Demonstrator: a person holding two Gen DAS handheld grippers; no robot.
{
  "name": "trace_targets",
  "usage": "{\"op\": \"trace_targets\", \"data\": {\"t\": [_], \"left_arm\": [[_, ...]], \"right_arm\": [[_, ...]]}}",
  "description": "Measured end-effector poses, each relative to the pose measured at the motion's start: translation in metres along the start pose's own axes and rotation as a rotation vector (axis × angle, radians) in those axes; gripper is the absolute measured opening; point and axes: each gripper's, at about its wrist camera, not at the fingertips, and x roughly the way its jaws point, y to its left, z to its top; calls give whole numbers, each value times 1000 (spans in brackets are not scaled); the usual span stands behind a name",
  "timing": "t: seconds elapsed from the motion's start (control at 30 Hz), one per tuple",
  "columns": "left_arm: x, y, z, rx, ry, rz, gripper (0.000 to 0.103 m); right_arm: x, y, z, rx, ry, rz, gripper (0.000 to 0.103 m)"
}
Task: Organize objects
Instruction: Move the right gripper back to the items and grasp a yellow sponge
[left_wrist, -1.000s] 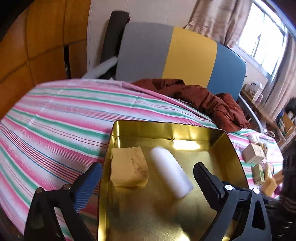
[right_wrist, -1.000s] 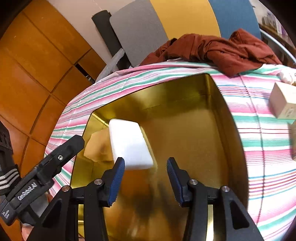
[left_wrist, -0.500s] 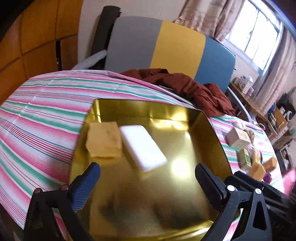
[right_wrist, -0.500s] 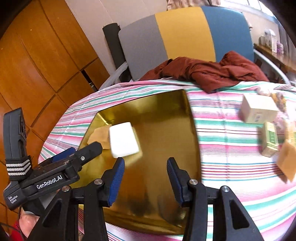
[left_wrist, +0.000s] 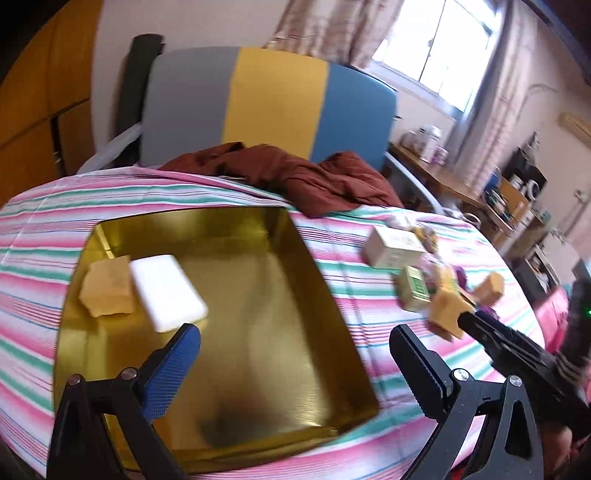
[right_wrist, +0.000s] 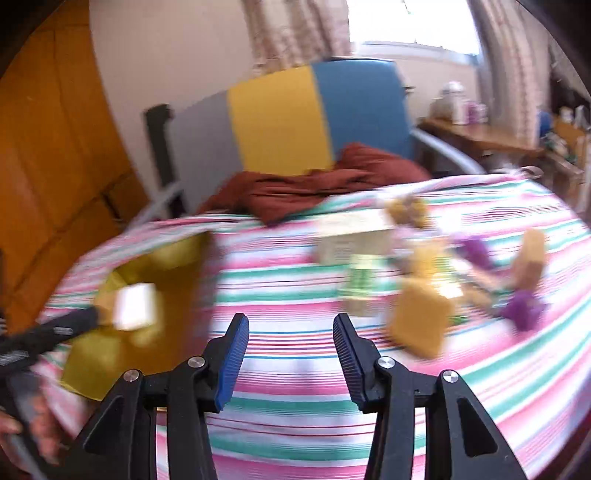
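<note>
A gold metal tray (left_wrist: 325, 295) lies on the striped cloth and holds a white sponge (left_wrist: 168, 291) and a yellow sponge (left_wrist: 107, 290). My left gripper (left_wrist: 295, 354) hangs open over the tray's near right part, nothing between its fingers. My right gripper (right_wrist: 290, 354) is open and empty above bare striped cloth, right of the tray (right_wrist: 173, 284). Ahead of it on the right lie a pale box (right_wrist: 352, 236), a green box (right_wrist: 360, 284), a yellow sponge (right_wrist: 421, 321) and purple pieces (right_wrist: 524, 308). The same box (left_wrist: 391, 245) and sponge (left_wrist: 445, 314) show in the left wrist view.
A dark red garment (left_wrist: 295, 177) lies at the table's far edge, against a grey, yellow and blue chair back (left_wrist: 273, 110). A wooden wall (right_wrist: 48, 155) stands on the left. A cluttered desk (left_wrist: 454, 184) stands by the window on the right. The right wrist view is motion-blurred.
Both grippers have swung right, away from the tray's middle. The right one now hangs over the cloth, with the pile of boxes and sponges come into view. Neither jaw width changed.
</note>
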Motion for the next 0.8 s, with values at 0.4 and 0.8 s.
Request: {"op": "trace_targets", "data": {"t": [0.4, 0.8], "left_arm": [[15, -65, -18, 82, 72, -87, 103], [21, -97, -28, 162, 87, -80, 103]], "right_arm": [[15, -80, -6, -122, 44, -204, 65], [65, -56, -2, -437, 114, -177, 68]]}}
